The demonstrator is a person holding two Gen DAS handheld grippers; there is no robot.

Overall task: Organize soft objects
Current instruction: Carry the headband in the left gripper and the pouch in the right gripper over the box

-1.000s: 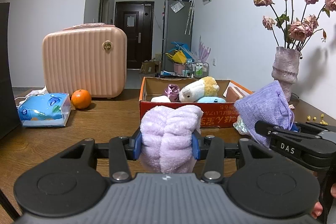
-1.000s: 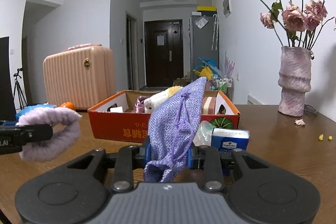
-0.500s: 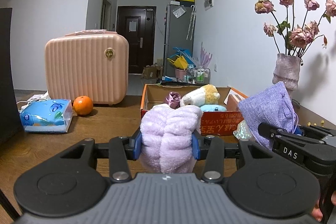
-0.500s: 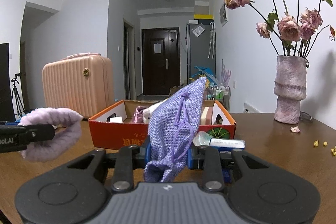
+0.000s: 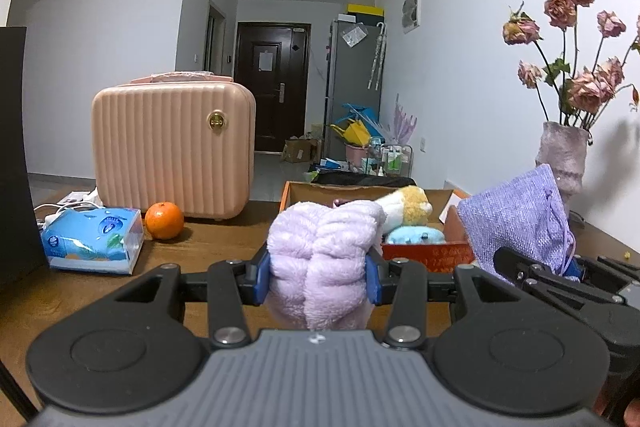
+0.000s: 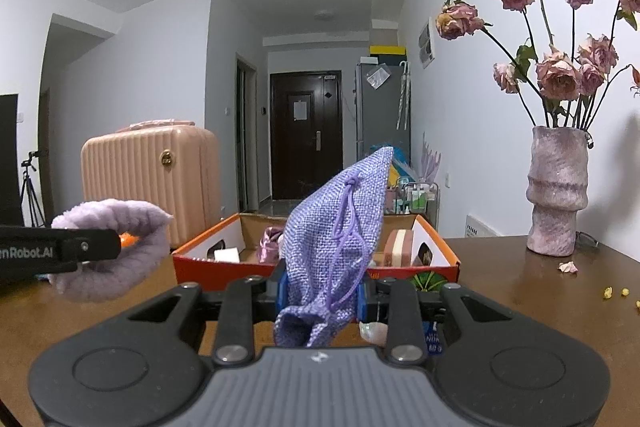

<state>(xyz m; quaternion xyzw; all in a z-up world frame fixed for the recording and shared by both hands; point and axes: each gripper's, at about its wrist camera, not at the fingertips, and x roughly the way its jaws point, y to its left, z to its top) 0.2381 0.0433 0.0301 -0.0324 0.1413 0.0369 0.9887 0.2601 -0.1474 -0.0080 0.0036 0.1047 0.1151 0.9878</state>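
My left gripper [image 5: 318, 277] is shut on a fluffy lilac headband [image 5: 324, 259], held above the wooden table; the headband also shows in the right wrist view [image 6: 116, 247]. My right gripper [image 6: 322, 293] is shut on a purple woven drawstring pouch [image 6: 340, 239], which stands up between the jaws; it also shows in the left wrist view [image 5: 516, 223]. Beyond both grippers sits an orange cardboard box [image 6: 200, 263] holding a white-and-yellow plush toy [image 5: 404, 207], a light blue soft item [image 5: 416, 235] and other small things.
A pink ribbed suitcase [image 5: 172, 151], an orange [image 5: 164, 221] and a blue tissue pack [image 5: 92, 243] stand at the left of the table [image 5: 80, 291]. A purple vase [image 6: 558, 191] of dried roses stands at the right, with petals and crumbs [image 6: 568, 267] nearby.
Both grippers have risen and pulled back from the box with their loads; the box looks lower and smaller in both views. Neither grip has changed.
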